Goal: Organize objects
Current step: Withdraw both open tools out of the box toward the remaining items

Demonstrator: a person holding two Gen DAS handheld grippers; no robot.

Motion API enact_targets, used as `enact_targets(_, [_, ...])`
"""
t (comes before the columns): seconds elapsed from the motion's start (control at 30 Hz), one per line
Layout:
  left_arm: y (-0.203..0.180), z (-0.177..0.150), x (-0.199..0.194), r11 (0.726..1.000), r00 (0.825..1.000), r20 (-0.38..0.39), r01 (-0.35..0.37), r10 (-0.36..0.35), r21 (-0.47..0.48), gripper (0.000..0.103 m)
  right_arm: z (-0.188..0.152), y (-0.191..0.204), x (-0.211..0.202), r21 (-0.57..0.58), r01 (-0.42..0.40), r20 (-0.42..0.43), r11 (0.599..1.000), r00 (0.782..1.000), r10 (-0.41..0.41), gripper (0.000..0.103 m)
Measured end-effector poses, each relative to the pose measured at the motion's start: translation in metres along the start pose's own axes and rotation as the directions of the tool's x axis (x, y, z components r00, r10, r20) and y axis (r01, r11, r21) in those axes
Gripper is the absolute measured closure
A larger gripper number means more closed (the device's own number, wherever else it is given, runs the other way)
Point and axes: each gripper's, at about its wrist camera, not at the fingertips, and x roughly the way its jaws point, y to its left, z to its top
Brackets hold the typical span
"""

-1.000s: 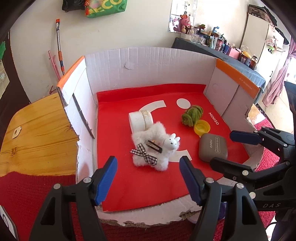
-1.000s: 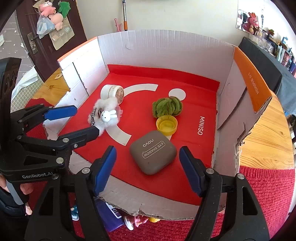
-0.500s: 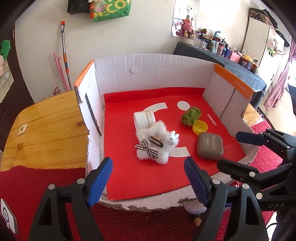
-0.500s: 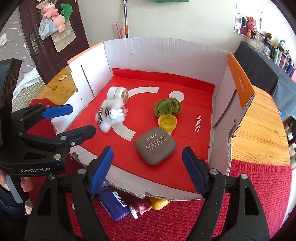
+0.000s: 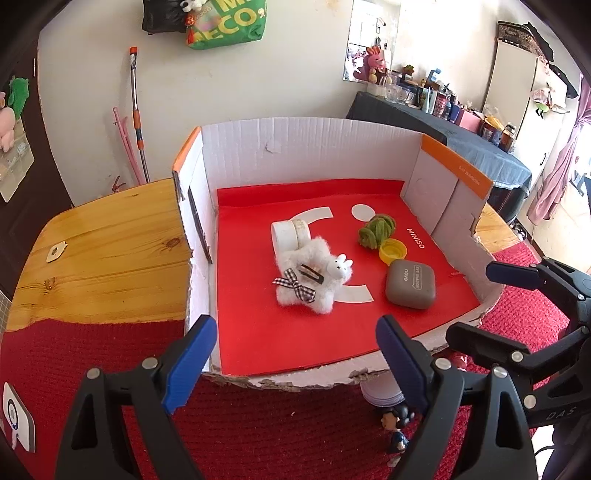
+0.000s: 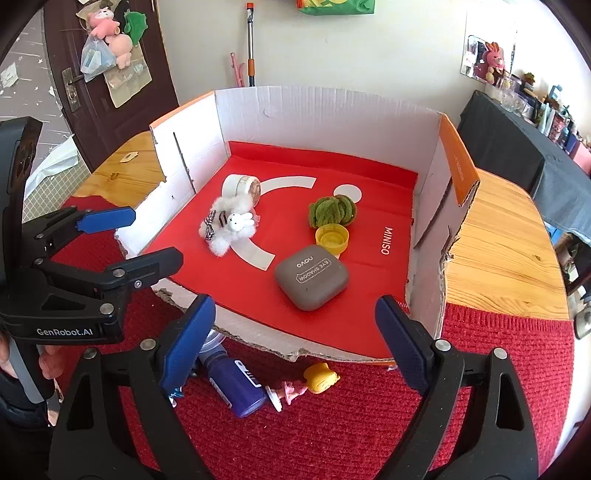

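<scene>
Both jaws opening, nothing between: left gripper faces the fluffy toy in the box, right gripper the grey case (bottle below).

Cream wall, sunlit. Dark brown door, left, hung with plush toys. Mop against wall. Green bag hanging above. Mirror. Cluttered dark-clothed sideboard, right. Pink curtain. Wooden table, red mat.
</scene>
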Motion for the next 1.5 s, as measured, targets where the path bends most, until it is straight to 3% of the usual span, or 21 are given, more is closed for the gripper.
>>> enact_targets(0.97, [-0.014,-0.028,-0.038,1.000,0.999,0.047,-0.008,0.007,0.007,0.004,-0.032,0.014,-0.049,-0.006,0.026,0.070,1.000,0.997,-0.026,0.008])
enact_targets(1.5, [-0.023,-0.054,-0.043,1.000,1.000,0.027,0.005,-0.006,0.015,0.003,-0.061,0.023,-0.057,-0.008,0.032,0.061,0.999,0.998,-0.031,0.008])
